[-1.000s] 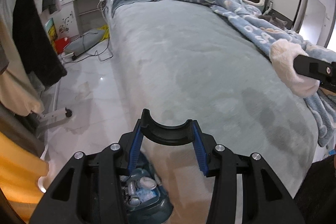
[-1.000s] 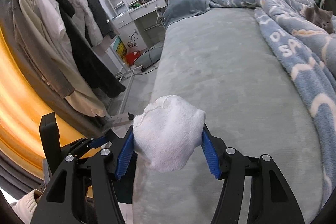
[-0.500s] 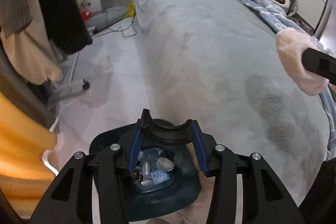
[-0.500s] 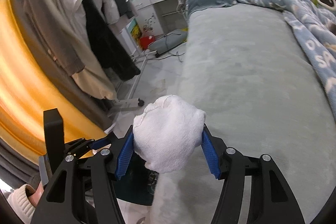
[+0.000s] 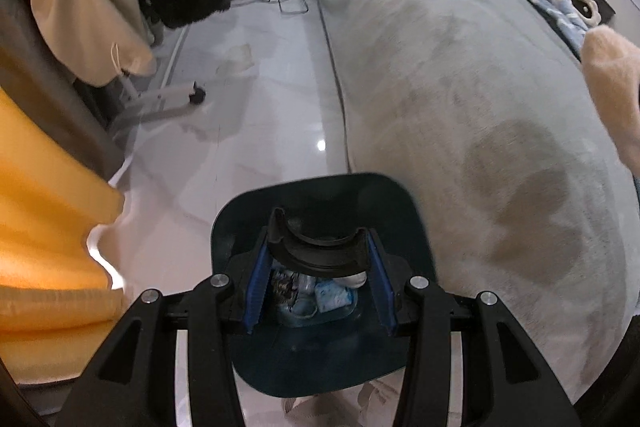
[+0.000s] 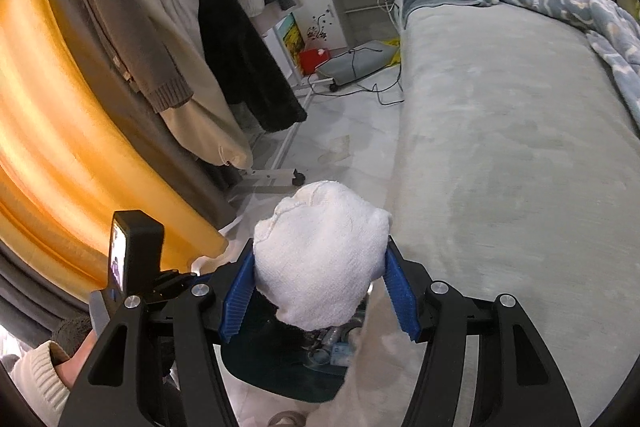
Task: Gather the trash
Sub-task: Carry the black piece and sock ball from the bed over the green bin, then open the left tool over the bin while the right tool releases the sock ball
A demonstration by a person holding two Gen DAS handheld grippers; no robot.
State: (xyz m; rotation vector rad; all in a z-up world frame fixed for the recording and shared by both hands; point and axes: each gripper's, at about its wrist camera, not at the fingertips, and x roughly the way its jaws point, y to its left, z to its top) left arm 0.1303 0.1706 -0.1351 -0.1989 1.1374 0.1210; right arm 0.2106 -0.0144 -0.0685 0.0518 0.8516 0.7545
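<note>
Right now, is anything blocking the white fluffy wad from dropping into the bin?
Nothing visible blocks it. The right tool holds the white wad just above the dark bin, whose open mouth shows trash inside. The left tool sits over the bin, gripping a black curved piece.

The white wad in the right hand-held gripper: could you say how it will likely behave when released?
The white wad looks soft and light, bulging past the pads, so it should drop without rolling. Its fuzzy surface might cling briefly. The dark bin sits below.
</note>
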